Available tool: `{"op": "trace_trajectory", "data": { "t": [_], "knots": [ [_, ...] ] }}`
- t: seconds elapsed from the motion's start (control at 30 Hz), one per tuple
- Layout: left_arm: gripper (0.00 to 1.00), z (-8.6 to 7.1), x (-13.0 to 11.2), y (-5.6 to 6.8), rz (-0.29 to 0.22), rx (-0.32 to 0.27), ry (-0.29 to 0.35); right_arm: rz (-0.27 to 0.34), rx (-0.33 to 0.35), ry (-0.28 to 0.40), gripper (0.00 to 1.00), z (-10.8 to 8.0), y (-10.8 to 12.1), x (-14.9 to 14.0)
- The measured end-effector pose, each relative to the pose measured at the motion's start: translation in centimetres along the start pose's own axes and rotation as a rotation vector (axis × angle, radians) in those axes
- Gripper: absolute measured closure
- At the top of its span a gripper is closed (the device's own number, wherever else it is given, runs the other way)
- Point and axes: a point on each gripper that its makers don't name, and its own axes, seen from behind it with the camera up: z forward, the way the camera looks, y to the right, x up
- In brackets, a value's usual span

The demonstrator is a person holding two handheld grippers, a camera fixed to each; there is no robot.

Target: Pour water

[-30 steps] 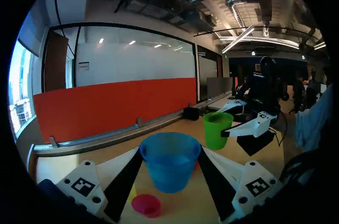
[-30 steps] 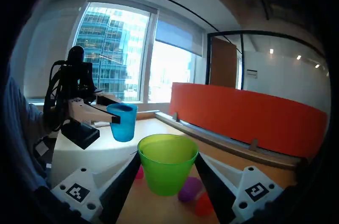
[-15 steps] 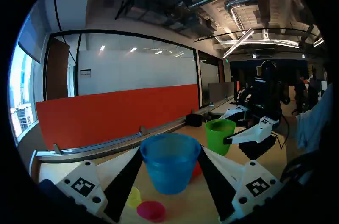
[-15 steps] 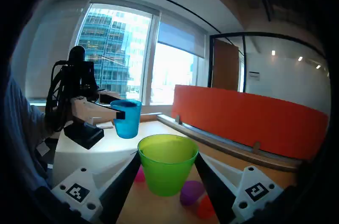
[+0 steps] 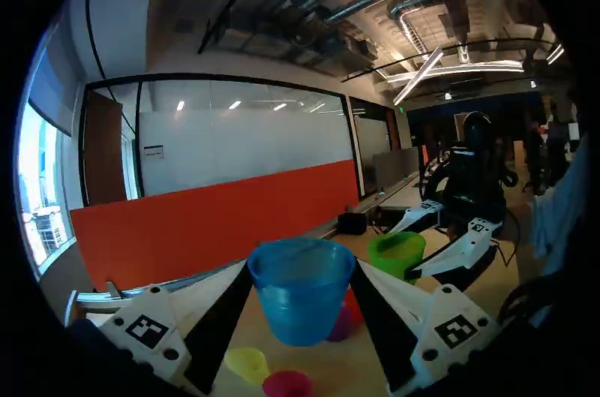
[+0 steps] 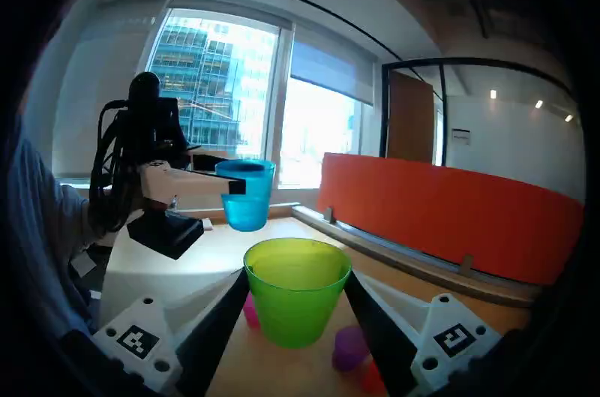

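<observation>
The left gripper (image 5: 301, 269) has both fingers clamped on the blue cup (image 5: 301, 296), held upright so nothing spills. The right gripper (image 6: 297, 281) clamps the green cup (image 6: 297, 303) the same way, upright, mouth open to receive. In the right gripper view, the blue cup hangs far left of the green cup, above its rim and apart from it. This height difference suits a pour from blue into green; judged not yet begun. A purple cup (image 6: 349, 346) stands on the table (image 6: 292, 371) below.
</observation>
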Motion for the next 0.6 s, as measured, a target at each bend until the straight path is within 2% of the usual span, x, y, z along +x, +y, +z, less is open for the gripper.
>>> {"op": "trace_trajectory", "data": {
  "t": [0.6],
  "knots": [
    [0.13, -0.2, 3.2, -0.9, 0.184, 0.05, 0.03, 0.002, 0.063, 0.02, 0.09, 1.9, -2.4, 0.7]
  ]
}}
